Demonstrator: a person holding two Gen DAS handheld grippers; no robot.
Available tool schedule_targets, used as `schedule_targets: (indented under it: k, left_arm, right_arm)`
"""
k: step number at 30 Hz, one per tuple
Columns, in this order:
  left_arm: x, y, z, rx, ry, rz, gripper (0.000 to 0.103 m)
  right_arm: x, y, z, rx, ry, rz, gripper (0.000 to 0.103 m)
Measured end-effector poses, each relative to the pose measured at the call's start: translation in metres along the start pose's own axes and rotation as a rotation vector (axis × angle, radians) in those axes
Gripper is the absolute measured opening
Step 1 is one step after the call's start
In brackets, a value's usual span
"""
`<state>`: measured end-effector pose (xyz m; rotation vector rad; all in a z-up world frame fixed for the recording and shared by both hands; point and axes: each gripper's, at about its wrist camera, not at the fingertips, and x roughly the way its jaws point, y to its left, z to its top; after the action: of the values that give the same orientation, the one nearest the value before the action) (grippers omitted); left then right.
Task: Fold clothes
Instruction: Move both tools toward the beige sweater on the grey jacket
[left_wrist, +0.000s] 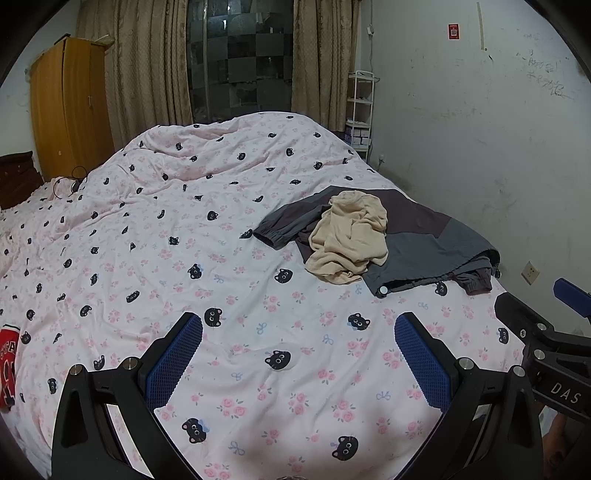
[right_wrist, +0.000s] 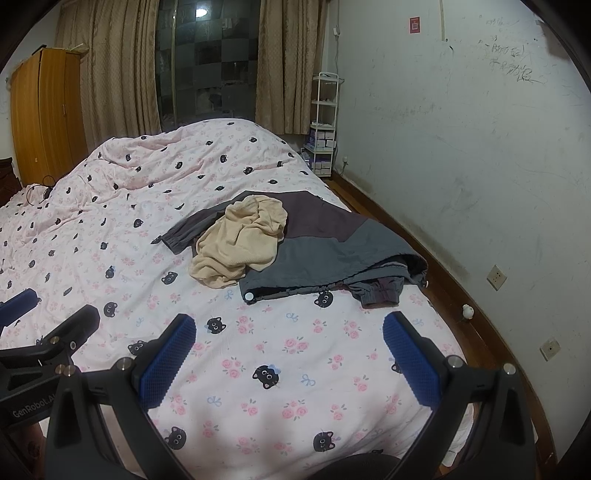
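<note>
Both grippers spread wide and empty over the bed (left_wrist: 147, 229)

The jacket (left_wrist: 424, 236) lies at two o'clock, the beige top (left_wrist: 347, 240) heaped on it; the left gripper (left_wrist: 299, 354) or right gripper (right_wrist: 290, 354) could snag both layers together, or the quilt.

Bare bedspread (right_wrist: 280, 354) ahead, beige garment (right_wrist: 240, 243) atop grey jacket (right_wrist: 332, 254), wall (right_wrist: 461, 147) right

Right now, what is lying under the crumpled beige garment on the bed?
The beige garment lies on a grey and dark purple jacket, with one edge on the bedcover. Anything else beneath it is covered.
</note>
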<state>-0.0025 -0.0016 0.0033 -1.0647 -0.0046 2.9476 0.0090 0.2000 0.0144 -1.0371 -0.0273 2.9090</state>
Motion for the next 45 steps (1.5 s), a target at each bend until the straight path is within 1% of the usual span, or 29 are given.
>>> schedule_targets:
  k: [11,18,25,45]
  left_arm:
    - [0.005,0.001,0.011,0.006,0.001,0.006,0.103]
    - [0.012,0.002,0.019,0.007,0.004,-0.004,0.103]
    - [0.025,0.003,0.023,0.010,0.003,0.000,0.103]
    - [0.063,0.005,0.032,0.013,0.037,0.001,0.103]
  right_arm:
    - [0.007,0.001,0.006,0.001,0.000,0.008,0.103]
    - [0.014,0.002,0.010,0.000,0.007,0.013,0.103]
    - [0.028,0.002,0.013,0.001,0.018,0.010,0.103]
    - [0.070,0.005,0.023,-0.002,0.057,0.005,0.103]
